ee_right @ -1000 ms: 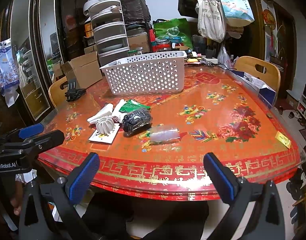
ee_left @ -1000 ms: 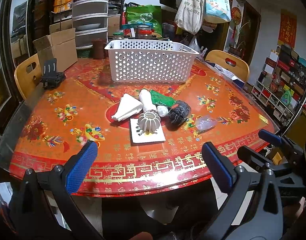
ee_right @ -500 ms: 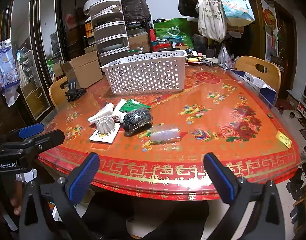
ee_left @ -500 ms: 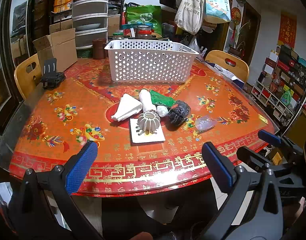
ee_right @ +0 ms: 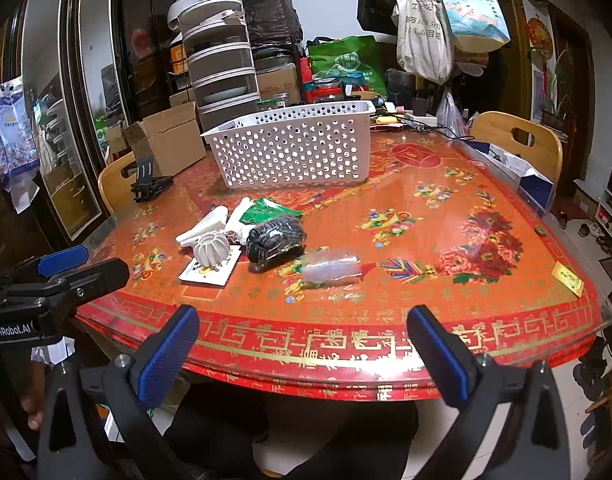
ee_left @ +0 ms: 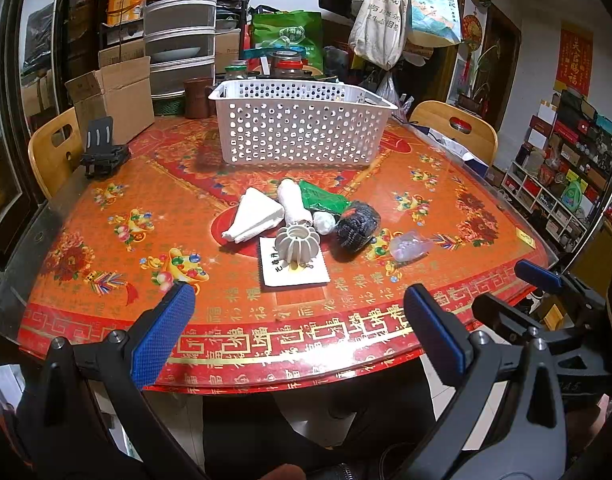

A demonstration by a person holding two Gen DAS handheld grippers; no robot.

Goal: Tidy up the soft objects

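A cluster of small items lies mid-table: a white folded cloth (ee_left: 256, 216), a white roll (ee_left: 292, 202), a green packet (ee_left: 325, 199), a dark mesh scrubber (ee_left: 357, 224), a white ribbed pumpkin-shaped piece (ee_left: 297, 242) on a white card (ee_left: 296, 272), and a clear plastic bag (ee_left: 407, 245). Behind them stands a white perforated basket (ee_left: 302, 124). My left gripper (ee_left: 298, 328) hangs open at the table's near edge, nothing between its blue pads. My right gripper (ee_right: 302, 344) is likewise open and empty at the near edge, right of the left one. The scrubber (ee_right: 276, 236) and bag (ee_right: 331, 266) show in the right wrist view too.
A red patterned table (ee_left: 146, 216) under glass. A black phone stand (ee_left: 102, 152) sits at the left edge, a cardboard box (ee_left: 114, 96) and stacked drawers behind. Wooden chairs (ee_left: 453, 128) stand at left and far right. Bags hang on the back wall.
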